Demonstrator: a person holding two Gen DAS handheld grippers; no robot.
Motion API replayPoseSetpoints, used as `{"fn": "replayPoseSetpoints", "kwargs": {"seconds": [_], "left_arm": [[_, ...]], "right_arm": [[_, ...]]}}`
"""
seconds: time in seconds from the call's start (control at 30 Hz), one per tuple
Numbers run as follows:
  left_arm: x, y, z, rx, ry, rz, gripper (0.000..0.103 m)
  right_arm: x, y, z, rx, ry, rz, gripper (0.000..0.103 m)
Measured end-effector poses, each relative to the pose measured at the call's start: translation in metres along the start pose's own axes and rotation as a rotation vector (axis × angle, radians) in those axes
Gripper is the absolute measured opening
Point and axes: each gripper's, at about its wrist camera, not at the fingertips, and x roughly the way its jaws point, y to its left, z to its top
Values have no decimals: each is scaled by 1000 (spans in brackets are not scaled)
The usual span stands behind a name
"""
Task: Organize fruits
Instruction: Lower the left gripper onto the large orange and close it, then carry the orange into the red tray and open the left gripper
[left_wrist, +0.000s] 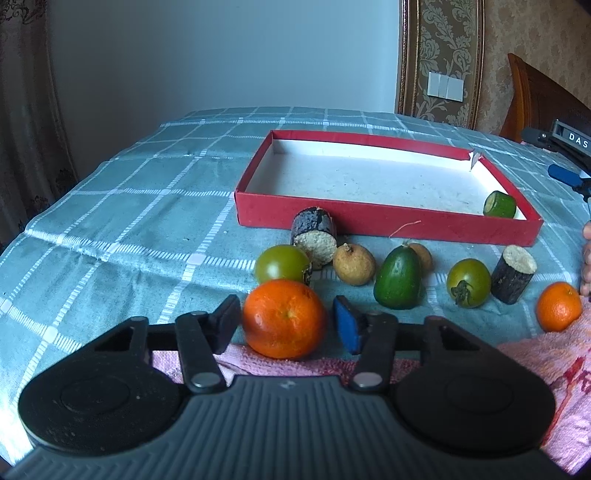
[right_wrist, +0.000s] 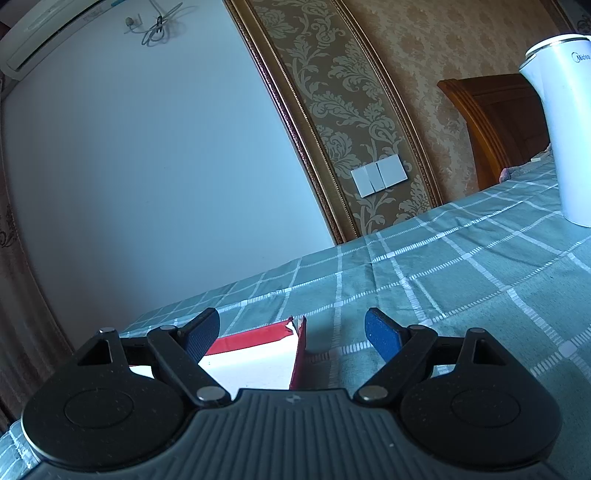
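Clearly the left claw (left_wrist: 286, 325), nearly closed around the tangerine (left_wrist: 284, 318) but not visibly gripping, could let this round fruit roll off the pink towel (left_wrist: 535, 354); the right claw (right_wrist: 291, 334) hangs wide and empty.

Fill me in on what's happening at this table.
A person is sorting fruit into a red box. The left gripper straddles an orange, pads beside it with small gaps, not clearly gripping. The right gripper is open and empty near the box's torn corner. One green piece is in the box; the rest lies outside.
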Motion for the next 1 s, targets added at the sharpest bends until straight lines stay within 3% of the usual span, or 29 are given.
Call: {"fn": "replayPoseSetpoints", "kwargs": {"seconds": [0.33,0.63,0.77,0.97,1.0], "left_arm": [[-6,0,0,-3,-19,0,41],[-24,-8,39,43,-153,9,41],[-8,-15,68,70,-208,23,41],[36,-25,92,95,-217,72,43],[39,-25,91,89,-211,73,49]], "right_arm": [[-1,0,0,1,1,0,86],[-1,-2,0,2,4,-2,86],[1,-2,0,6,7,-4,86],[2,-3,0,18,18,-6,86],[2,-3,0,17,17,-5,86]]}}
